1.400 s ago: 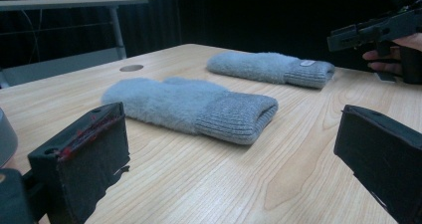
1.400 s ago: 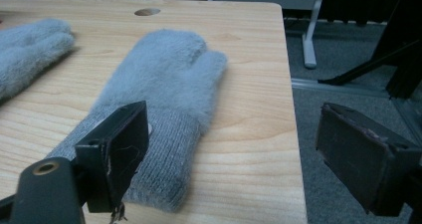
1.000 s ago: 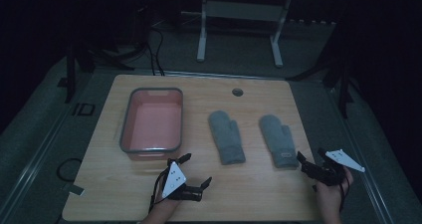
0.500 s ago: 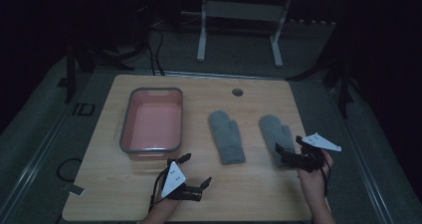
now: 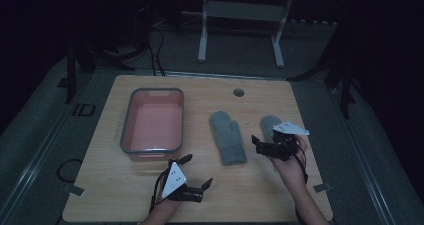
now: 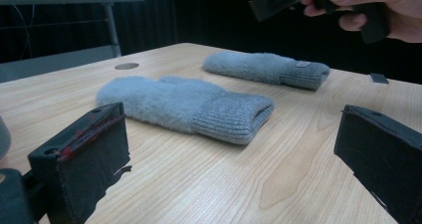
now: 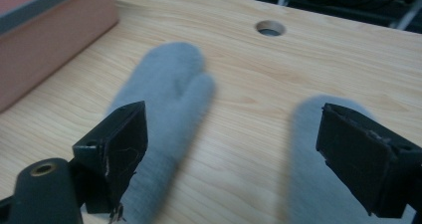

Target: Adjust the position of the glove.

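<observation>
R gripper point(image 5: 264, 144) hangs open, jaws wide, over the cuff end of the right mitten point(image 5: 270, 123), the nearer hand by far. That mitten lies long axis front-to-back, cuff toward the person, just right of the left mitten point(image 5: 227, 137). L gripper point(image 5: 196, 172) also open, empty, front-left of it. Pink bin point(image 5: 131, 131) well left; bare wood between.

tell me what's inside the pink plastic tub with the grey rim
Nothing visible: the pink plastic tub shows a bare pink floor in the high view. Its near wall hides a strip at the front.
</observation>
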